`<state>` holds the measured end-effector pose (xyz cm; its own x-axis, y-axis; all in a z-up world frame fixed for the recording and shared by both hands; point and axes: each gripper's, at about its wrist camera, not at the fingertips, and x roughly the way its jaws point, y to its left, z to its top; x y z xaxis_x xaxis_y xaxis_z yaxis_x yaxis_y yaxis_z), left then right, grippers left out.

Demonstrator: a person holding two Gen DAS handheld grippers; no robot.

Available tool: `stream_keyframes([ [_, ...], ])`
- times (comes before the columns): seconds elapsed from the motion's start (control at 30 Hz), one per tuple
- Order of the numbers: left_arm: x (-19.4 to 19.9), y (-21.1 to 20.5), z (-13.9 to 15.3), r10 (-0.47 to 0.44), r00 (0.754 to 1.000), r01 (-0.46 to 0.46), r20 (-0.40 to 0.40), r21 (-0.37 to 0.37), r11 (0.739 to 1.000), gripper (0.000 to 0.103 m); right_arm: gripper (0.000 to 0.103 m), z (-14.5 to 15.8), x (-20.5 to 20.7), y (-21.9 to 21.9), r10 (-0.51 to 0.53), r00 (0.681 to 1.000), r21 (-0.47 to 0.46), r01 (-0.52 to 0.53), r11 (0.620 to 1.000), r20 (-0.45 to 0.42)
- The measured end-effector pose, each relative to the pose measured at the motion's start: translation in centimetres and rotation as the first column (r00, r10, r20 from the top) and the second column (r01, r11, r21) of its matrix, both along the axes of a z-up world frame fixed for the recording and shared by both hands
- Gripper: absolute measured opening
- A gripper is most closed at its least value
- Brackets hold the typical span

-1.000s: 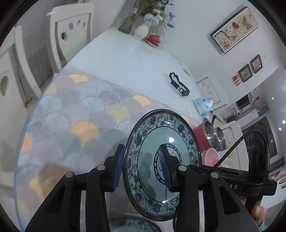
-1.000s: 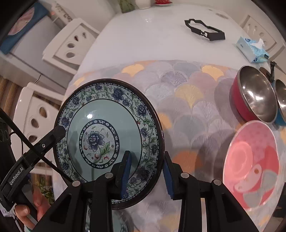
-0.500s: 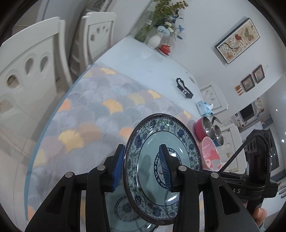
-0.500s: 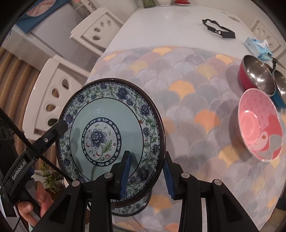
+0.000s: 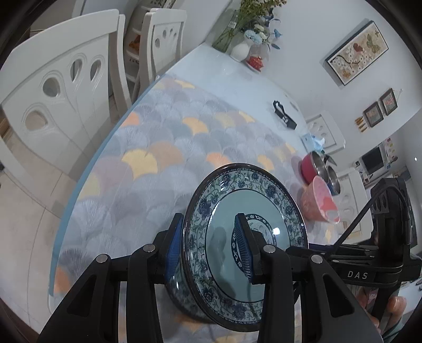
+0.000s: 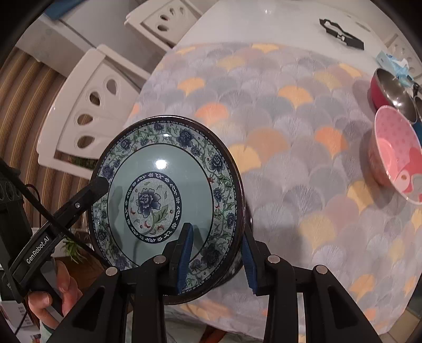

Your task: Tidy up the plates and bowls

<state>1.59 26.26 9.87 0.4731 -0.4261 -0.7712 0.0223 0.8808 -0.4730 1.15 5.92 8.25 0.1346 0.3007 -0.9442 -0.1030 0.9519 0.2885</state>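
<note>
The tabletop [image 6: 237, 23] is white, mostly covered by a fan-patterned cloth [image 6: 290, 147]. On the cloth stand a pink bowl [image 6: 395, 147] and a red steel-lined bowl [image 6: 387, 89]; a black bracket [image 6: 343, 35] and tissue pack [image 6: 390, 59] lie on bare white.

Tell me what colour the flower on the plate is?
Blue flower, seen best from the right wrist.

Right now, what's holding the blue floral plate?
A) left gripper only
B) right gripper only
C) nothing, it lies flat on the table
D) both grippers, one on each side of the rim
D: the left gripper and the right gripper each pinch the rim of the blue floral plate, which is tilted up on edge above the scallop-patterned tablecloth.
</note>
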Motion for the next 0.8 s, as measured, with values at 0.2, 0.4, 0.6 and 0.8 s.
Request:
stream_keyframes([
  [0.2,-1.5,-0.7,-1.3,-0.048,0.998,0.049,-0.032,0.029,0.998,0.035,0.035,-2.0,-1.6,0.3,0.019,0.998,-0.025,-0.021,0.999,-0.058],
  [0.4,-2.4,-1.4,-3.2,-0.081,0.994,0.086,-0.077,0.060,0.995,0.035,0.035,-3.8,-2.4,0.3,0.019,0.994,-0.049,-0.024,0.999,-0.106],
  [0.6,-2.6,-2.0,-4.6,-0.089,0.990,0.098,-0.109,0.079,0.992,0.035,0.035,-5.0,-2.4,0.7,0.016,0.992,-0.085,-0.027,0.996,-0.127],
  [0.8,-2.3,-2.4,-5.2,-0.087,0.989,0.099,-0.121,0.101,0.990,0.035,0.035,-6.2,-2.0,1.7,0.001,0.988,-0.094,-0.016,0.995,-0.154],
])
